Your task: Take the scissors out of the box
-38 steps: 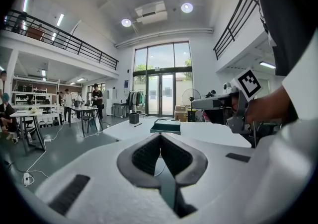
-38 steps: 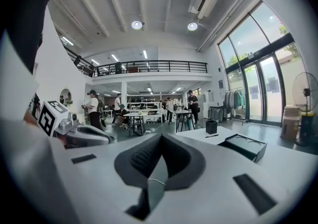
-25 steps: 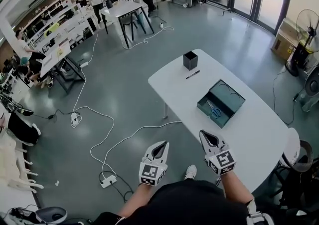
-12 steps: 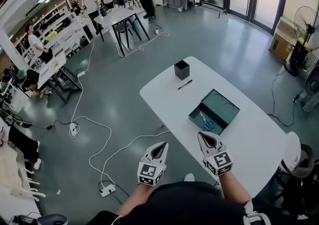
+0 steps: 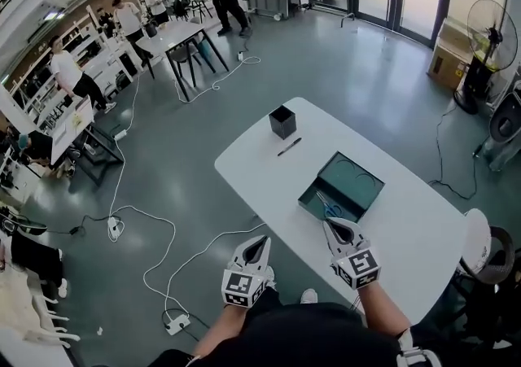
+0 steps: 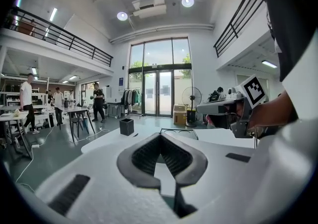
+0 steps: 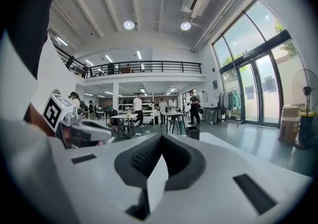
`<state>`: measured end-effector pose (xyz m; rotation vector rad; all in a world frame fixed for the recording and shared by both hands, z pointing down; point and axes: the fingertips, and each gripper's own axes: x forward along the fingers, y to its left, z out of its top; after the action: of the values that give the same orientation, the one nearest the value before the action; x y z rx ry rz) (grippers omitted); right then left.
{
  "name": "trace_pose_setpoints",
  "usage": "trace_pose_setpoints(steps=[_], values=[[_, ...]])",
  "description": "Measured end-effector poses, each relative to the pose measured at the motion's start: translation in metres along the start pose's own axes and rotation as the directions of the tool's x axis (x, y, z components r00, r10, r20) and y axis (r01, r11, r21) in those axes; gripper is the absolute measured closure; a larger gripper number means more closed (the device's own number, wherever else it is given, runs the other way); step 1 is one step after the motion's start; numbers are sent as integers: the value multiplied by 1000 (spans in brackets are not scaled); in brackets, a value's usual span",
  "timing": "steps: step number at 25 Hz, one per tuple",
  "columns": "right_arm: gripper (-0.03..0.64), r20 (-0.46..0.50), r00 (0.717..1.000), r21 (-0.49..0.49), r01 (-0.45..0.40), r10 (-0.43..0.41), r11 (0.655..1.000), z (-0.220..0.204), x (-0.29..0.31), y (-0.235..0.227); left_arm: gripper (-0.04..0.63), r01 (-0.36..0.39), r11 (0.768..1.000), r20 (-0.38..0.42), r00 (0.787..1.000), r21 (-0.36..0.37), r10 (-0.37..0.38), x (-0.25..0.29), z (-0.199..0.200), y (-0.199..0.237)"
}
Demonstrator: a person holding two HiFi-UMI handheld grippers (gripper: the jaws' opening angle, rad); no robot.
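Two grippers, jaws together and empty: left gripper (image 5: 261, 241), right gripper (image 5: 329, 225). Scissors (image 5: 329, 207) lie in box (image 5: 364, 181) on table (image 5: 411, 231), twelve o'clock of right gripper, untouched.

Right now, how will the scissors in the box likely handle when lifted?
The scissors look rigid and thin, so probably light. Lying flat on the box floor, they may slide before lifting. Gripped by one blue handle, they might pivot open.

No words, numbers or brands can be read — anywhere in view.
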<state>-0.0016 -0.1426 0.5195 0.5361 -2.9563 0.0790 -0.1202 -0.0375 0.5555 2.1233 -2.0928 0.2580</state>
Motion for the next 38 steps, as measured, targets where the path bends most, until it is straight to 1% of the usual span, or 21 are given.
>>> trace_pose_setpoints(steps=[3, 5, 9, 13, 18, 23, 27, 34, 36, 38], values=[[611, -12, 999, 5, 35, -35, 999, -3, 9, -14, 586, 30, 1000, -9, 999, -8, -30, 21, -3, 8], [611, -15, 998, 6, 65, -65, 998, -2, 18, -23, 586, 68, 998, -4, 998, -5, -68, 39, 0, 13], [611, -18, 992, 6, 127, -127, 992, 4, 41, -41, 586, 156, 987, 6, 988, 36, -156, 76, 13, 28], [611, -26, 983, -4, 183, -183, 983, 11, 65, -56, 586, 228, 972, 13, 973, 60, -229, 111, 25, 49], [611, -58, 961, -3, 272, -272, 962, 10, 83, -75, 586, 299, 952, 12, 954, 62, -300, 142, 32, 70], [611, -86, 934, 15, 350, -348, 937, 3, 95, -83, 586, 363, 929, -4, 931, 74, -364, 160, 37, 90], [611, -130, 912, -3, 391, -388, 920, -7, 103, -88, 586, 432, 900, -17, 902, 59, -432, 176, 28, 96], [611, -222, 877, -68, 422, -426, 904, -25, 117, -81, 586, 532, 843, -69, 847, 81, -527, 186, 16, 108], [611, -259, 870, -66, 417, -419, 906, -35, 117, -81, 586, 548, 832, -87, 836, 89, -542, 188, 11, 108], [611, -314, 867, -62, 387, -386, 920, -50, 118, -82, 586, 560, 823, -103, 828, 93, -551, 193, 5, 107]])
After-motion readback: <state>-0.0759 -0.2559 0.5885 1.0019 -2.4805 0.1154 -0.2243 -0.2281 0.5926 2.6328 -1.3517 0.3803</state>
